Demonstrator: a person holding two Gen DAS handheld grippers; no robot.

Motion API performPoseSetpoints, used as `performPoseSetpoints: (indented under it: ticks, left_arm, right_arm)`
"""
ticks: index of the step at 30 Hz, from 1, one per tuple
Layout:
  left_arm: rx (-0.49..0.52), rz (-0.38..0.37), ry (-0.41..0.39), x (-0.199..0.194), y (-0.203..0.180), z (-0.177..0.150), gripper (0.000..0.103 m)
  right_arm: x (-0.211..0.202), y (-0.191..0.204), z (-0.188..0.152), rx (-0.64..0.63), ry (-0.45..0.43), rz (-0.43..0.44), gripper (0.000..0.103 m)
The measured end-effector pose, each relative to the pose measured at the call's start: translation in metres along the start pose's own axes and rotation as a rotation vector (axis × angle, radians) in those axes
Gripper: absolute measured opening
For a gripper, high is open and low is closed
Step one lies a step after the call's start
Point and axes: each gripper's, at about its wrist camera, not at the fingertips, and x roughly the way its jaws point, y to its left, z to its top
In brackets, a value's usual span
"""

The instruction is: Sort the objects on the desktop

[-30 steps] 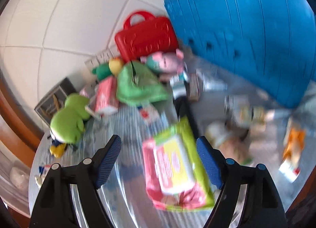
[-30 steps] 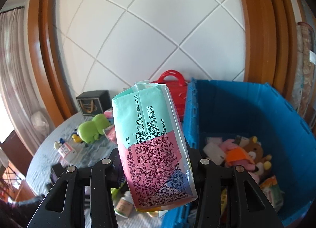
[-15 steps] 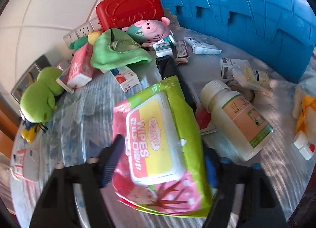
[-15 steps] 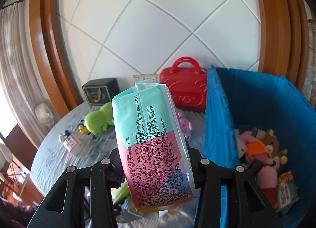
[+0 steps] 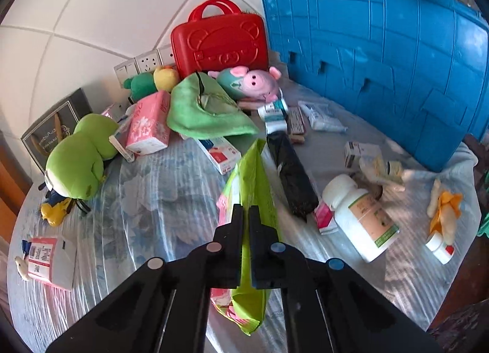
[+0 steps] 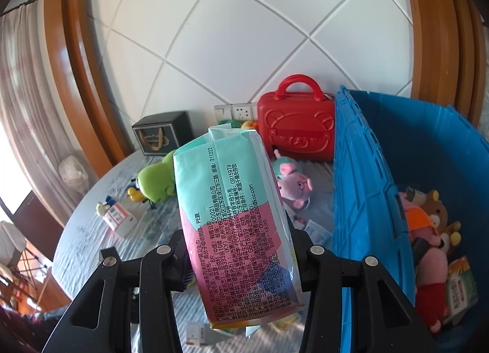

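Note:
My left gripper (image 5: 246, 211) is shut on the thin edge of a green and pink wipes pack (image 5: 256, 169), which stands on edge over the table between the closed jaws. In the right wrist view my right gripper (image 6: 238, 240) is shut on a teal and pink sanitary-pad pack (image 6: 226, 188), held upright in the air just left of the blue crate (image 6: 360, 200). The crate (image 5: 382, 56) stands at the table's right and holds several plush toys (image 6: 428, 230) and a small carton.
Scattered on the table (image 5: 146, 200) are a red case (image 5: 220, 44), a green frog plush (image 5: 79, 160), a pig plush (image 5: 250, 82), a green cloth (image 5: 204, 111), a pink tissue pack (image 5: 149, 123), a black pouch (image 5: 290, 172), a white bottle (image 5: 360, 215) and several small boxes.
My left gripper moved forward over the wipes pack and shut on it; the pack has turned up onto its edge. My right gripper lowered a little with its pack, toward the crate.

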Motion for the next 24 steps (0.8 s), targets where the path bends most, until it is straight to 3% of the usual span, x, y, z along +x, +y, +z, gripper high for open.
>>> performPoseSetpoints:
  ticks: [7, 12, 21, 24]
  left_arm:
    - [-0.035, -0.047, 0.003, -0.002, 0.006, 0.001, 0.002]
    - [-0.024, -0.067, -0.036, -0.017, 0.003, 0.015, 0.0]
    - [-0.05, -0.032, -0.02, -0.012, 0.011, 0.02, 0.0]
    - [-0.047, 0.028, 0.006, -0.006, 0.007, 0.013, 0.0]
  right_arm:
    - [0.0, 0.007, 0.002, -0.015, 0.0, 0.008, 0.045]
    - [-0.003, 0.004, 0.003, -0.004, -0.008, 0.009, 0.046]
    - [-0.004, 0.009, 0.004, -0.004, -0.015, 0.021, 0.046]
    - [-0.003, 0.007, 0.004, 0.004, -0.011, 0.018, 0.046]
